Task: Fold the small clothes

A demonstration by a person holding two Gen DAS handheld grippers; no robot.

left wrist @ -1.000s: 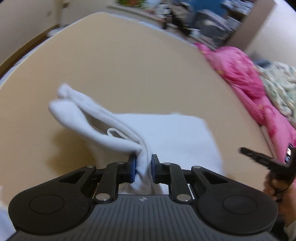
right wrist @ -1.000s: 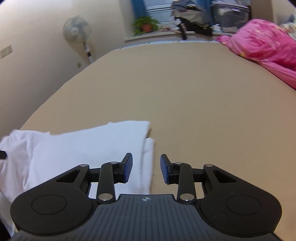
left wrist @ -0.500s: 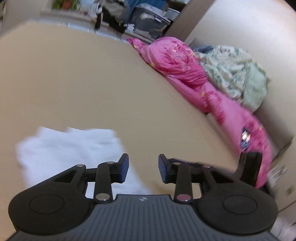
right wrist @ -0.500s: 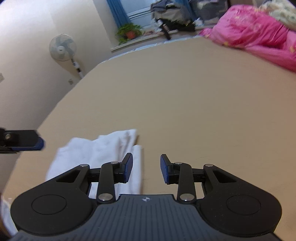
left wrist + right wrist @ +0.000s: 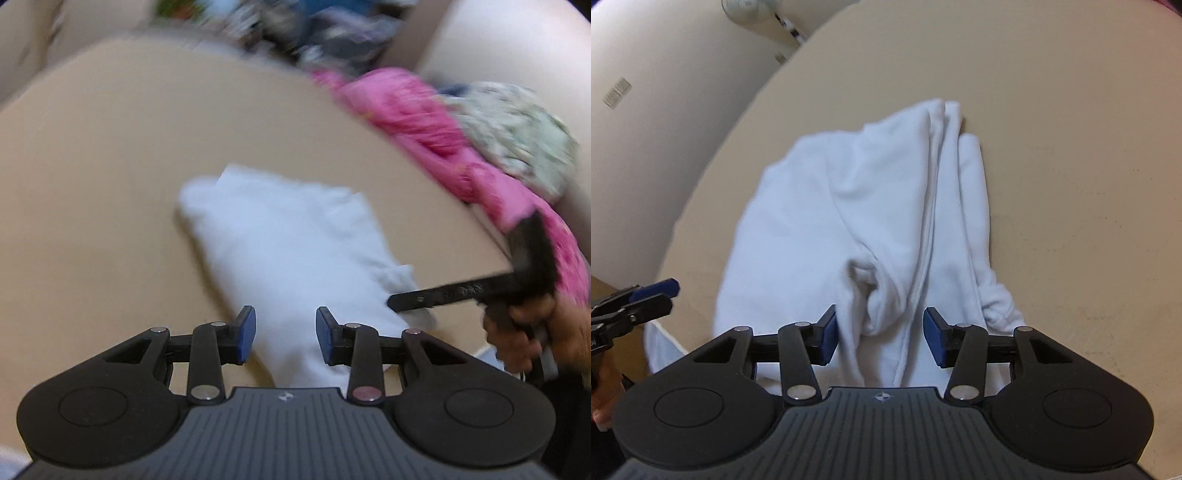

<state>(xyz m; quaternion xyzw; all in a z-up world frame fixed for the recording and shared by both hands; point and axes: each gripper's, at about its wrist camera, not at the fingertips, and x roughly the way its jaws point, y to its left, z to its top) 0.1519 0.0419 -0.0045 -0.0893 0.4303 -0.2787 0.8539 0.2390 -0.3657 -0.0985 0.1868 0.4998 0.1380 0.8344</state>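
A white garment (image 5: 288, 251) lies in a rumpled, lengthwise fold on the tan bed (image 5: 110, 184). My left gripper (image 5: 284, 334) hovers open over its near end, pads apart and not pressing the cloth. At the right of this view a hand (image 5: 535, 332) holds the other tool. In the right wrist view the white garment (image 5: 886, 206) runs away from me in long creases. My right gripper (image 5: 881, 332) points down over its near end. Its jaws are opening, with a ridge of cloth between them that the pads do not grip. My left gripper (image 5: 661, 295) shows at the left edge.
A pink blanket (image 5: 443, 125) and pale floral bedding (image 5: 517, 133) are heaped along the bed's right side against the wall. Blurred clutter fills the far end of the room. A standing fan (image 5: 746, 5) is by the left wall. The bed's left edge (image 5: 713, 173) curves close to the garment.
The left gripper let go of the lifted cloth, opened and came down; the garment has dropped flat. The right gripper tipped down over the garment and its jaws widened.
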